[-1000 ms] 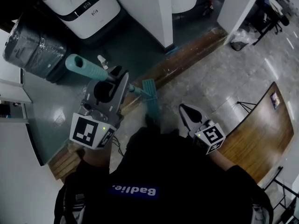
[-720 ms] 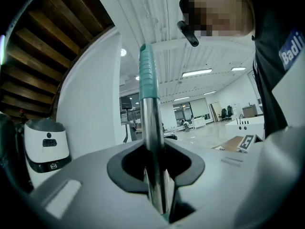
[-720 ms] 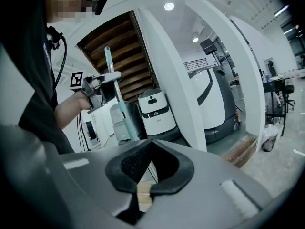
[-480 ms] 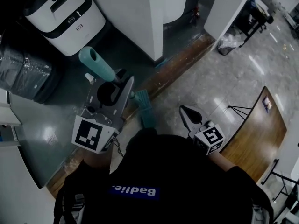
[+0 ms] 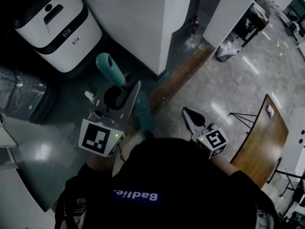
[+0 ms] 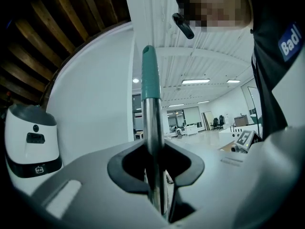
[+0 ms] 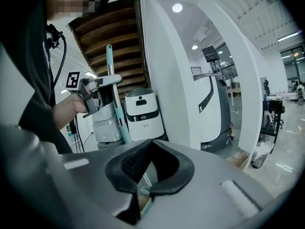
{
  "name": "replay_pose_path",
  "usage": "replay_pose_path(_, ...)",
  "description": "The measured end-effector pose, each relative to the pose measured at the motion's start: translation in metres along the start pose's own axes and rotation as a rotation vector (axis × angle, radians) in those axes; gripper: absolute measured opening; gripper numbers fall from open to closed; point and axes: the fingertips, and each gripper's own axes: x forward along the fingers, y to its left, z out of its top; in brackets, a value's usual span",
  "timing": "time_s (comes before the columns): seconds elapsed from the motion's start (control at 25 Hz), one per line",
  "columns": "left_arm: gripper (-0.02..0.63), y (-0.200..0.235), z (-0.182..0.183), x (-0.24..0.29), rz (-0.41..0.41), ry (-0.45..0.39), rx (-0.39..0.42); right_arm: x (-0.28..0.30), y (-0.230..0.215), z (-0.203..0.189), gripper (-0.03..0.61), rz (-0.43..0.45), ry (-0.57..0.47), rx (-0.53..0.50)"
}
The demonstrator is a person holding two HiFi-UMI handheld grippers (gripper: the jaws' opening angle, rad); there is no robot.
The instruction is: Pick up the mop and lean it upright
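Note:
The mop stands nearly upright, a metal pole (image 6: 153,137) with a teal grip (image 6: 148,73) at its top. In the head view the teal grip (image 5: 108,67) rises above my left gripper (image 5: 127,90), and the teal mop head (image 5: 143,112) hangs low by the person's body. My left gripper (image 6: 155,163) is shut on the pole, which runs between its pads. The right gripper view shows the pole (image 7: 113,97) held up in front of a white machine. My right gripper (image 5: 187,111) is off to the right, apart from the mop, its jaws (image 7: 148,191) shut with nothing in them.
A white floor-cleaning machine (image 5: 55,25) stands at the back left beside a white pillar (image 5: 138,18). A wrapped grey drum (image 5: 21,97) sits at far left, with a small white bottle (image 5: 89,97) on the floor. A wooden strip (image 5: 183,75) crosses the floor and a wooden tabletop (image 5: 259,137) lies at right.
The person has walked toward the white pillar and machine. Both grippers travelled along, and the mop in the left one now stands steeper with its head drawn closer to the body.

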Motion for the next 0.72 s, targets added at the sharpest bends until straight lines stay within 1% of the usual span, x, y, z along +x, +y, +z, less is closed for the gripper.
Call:
replay_pose_path(0.16, 0.092, 0.037, -0.006, 0.003, 0.008, -0.012, 0.020, 0.028, 0.006, 0.006, 0.005, -0.012, 0.004, -0.011)
replay_pose_path(0.36, 0.091, 0.075, -0.014, 0.013, 0.041, -0.003, 0.039, 0.049, 0.001, 0.011, 0.005, -0.019, 0.009, -0.006)
replay_pose_path(0.56, 0.091, 0.105, -0.022, 0.027, 0.093, 0.010, 0.057, 0.074, -0.007, 0.013, 0.005, 0.018, 0.015, 0.002)
replay_pose_path(0.72, 0.092, 0.124, -0.030, 0.040, 0.146, 0.027, 0.062, 0.099, -0.019, 0.022, 0.005, 0.070, 0.005, -0.002)
